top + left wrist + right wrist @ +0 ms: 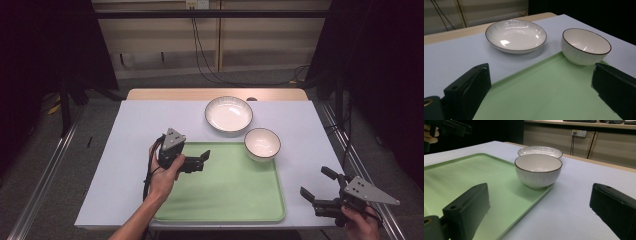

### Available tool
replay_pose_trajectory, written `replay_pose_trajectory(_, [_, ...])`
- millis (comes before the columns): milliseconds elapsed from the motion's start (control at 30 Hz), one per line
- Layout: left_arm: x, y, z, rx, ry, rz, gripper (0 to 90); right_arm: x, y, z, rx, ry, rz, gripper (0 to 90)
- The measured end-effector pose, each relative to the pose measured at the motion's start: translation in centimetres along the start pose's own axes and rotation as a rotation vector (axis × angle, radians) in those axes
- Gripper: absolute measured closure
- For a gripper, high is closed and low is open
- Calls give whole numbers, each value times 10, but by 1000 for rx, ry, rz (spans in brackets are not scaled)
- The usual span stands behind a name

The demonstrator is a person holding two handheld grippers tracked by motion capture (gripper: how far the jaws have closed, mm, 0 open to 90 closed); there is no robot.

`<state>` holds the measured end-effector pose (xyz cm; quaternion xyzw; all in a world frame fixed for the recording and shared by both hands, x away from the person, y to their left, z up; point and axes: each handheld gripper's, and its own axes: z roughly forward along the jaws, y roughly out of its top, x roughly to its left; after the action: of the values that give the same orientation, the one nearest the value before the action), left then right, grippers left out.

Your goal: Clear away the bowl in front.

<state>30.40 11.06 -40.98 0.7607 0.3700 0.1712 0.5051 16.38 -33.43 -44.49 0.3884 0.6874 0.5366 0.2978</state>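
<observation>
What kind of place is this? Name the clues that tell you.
Probably a lab or test room, not a kitchen: a covered table on a metal frame, dark curtains, trailing wall cables, and a hand-held tool over a tray.

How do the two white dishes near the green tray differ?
The plate is wide and shallow; the bowl is narrower and deeper. The plate lies wholly on the table, behind the tray; the bowl sits at the tray's far right corner, overlapping its edge. Both are white, ribbed, dark-rimmed, upright and empty.
</observation>
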Motion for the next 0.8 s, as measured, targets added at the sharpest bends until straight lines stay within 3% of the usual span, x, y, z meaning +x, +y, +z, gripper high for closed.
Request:
replay_pose_trajectory(67, [2,-6,-6,5,9,13,25,0,0,0,2,3,2,22])
replay_pose_trajectory(133, [3,-12,-11,1,9,-8,28,0,0,1,0,-3,-1,22])
replay_pose_trajectory(267, [8,-19,-24,8,37,3,24,0,0,0,4,4,6,22])
replay_pose_trajectory(700, [20,-43,-66,-12,81,-68,26,0,0,0,4,0,8,22])
replay_pose_trajectory(800, [20,-49,-72,-9,110,-51,32,0,-1,1,2,-12,15,22])
